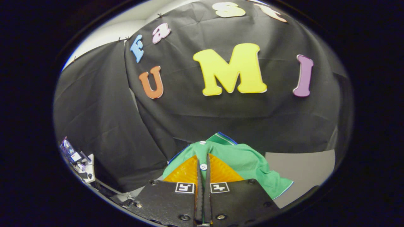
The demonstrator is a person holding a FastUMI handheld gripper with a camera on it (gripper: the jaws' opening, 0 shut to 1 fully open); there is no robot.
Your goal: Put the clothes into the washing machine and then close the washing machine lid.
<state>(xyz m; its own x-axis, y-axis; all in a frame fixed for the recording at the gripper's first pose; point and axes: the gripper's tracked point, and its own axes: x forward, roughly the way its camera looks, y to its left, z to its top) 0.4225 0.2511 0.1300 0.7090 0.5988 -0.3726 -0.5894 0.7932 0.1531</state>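
A green shirt (249, 160) with white buttons and a blue-edged collar hangs from my gripper (203, 164). Both fingers (186, 173) are pressed together on the shirt's button placket, with one button showing right at the pinch. The cloth drapes to the right of the fingers and down over the right one. The shirt is lifted off the grey table (303, 170), in front of the black cloth wall.
The grey table surface lies beyond the fingers to the right. Off to the left, a small stand with equipment and cables (79, 160) sits by the black cloth wall (221, 116).
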